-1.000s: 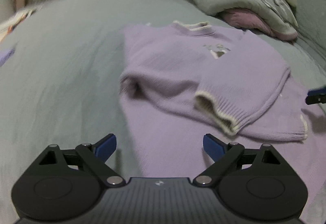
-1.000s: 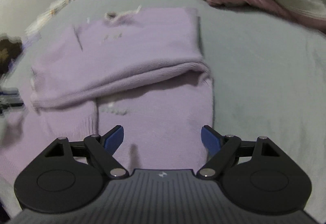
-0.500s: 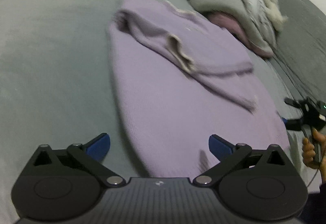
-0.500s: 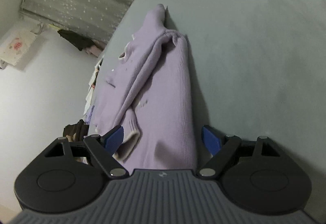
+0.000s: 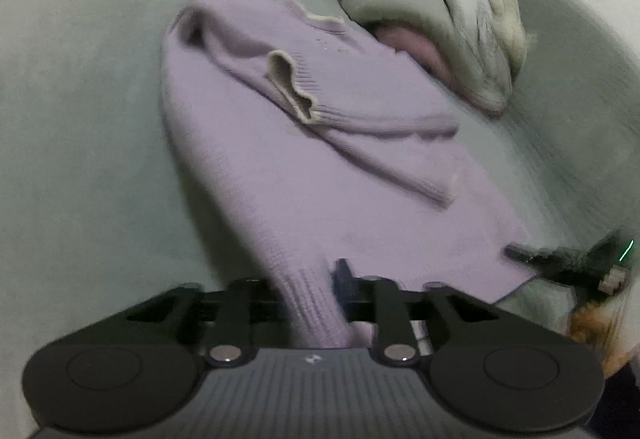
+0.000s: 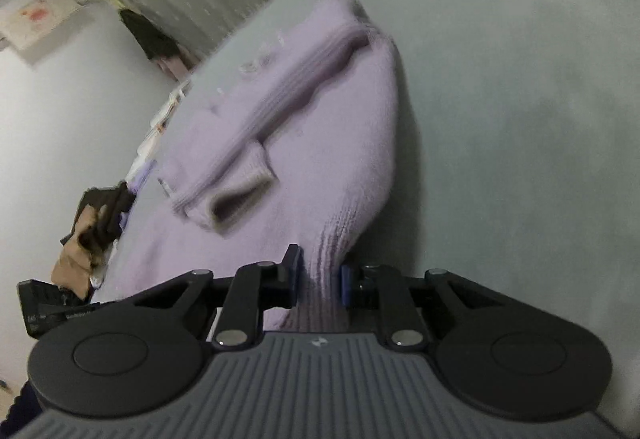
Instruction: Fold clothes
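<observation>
Since the earlier frames both tongs have been brought from spread wide above the sweater down onto its hem, one at each bottom corner. The left tongs (image 5: 316, 287) are closing, and the ribbed hem of the sweater (image 5: 304, 175) is pinched between them at the corner nearest them. The right tongs (image 6: 320, 275) are closing too, with the other hem corner gathered between the blue pads (image 6: 294, 267).

The sweater is laid flat on the bed (image 5: 80, 119), its body stretching away from both tongs toward the collar (image 5: 320, 21) at the far end. Both sleeves are folded across the chest; one cuff (image 5: 290, 85) is seen ahead of the left tongs, the other cuff (image 6: 236, 199) ahead and left of the right tongs.

Bare sheet is left open to the left of the left tongs and to the right of the right tongs. Beyond the collar, a bedding pile (image 5: 432, 11) is heaped close to the sweater's far edge.
</observation>
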A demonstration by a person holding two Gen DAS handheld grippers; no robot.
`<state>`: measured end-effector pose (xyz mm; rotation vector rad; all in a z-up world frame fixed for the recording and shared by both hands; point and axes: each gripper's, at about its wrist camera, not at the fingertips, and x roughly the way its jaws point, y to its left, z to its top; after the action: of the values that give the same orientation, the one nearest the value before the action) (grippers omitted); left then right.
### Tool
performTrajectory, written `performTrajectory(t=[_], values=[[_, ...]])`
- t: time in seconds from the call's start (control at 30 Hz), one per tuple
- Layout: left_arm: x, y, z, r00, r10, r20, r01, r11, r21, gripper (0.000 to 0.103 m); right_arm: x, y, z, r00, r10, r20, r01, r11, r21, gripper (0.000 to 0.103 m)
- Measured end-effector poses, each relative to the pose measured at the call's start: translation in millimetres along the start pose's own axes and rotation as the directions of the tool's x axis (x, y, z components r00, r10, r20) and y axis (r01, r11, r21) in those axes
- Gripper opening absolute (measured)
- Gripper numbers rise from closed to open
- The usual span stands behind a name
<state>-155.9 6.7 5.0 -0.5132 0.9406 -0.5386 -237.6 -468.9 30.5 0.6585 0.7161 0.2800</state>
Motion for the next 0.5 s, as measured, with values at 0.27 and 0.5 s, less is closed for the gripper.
performTrajectory(t=[0.27,0.5], values=[[-27,-5,9,0.997,-0.061,0.056,0.064,0.997,-0.047,0.015,-32,20,20,0.989,0.063,0.135,-0.061,0.998,-0.022,0.014],[-11,-2,-3,1.000,0.027,-0.010,-0.027,1.000,0.004,0.015,-18,3,14,0.999,0.029,0.019,-0.029,1.000,0.008,0.015]])
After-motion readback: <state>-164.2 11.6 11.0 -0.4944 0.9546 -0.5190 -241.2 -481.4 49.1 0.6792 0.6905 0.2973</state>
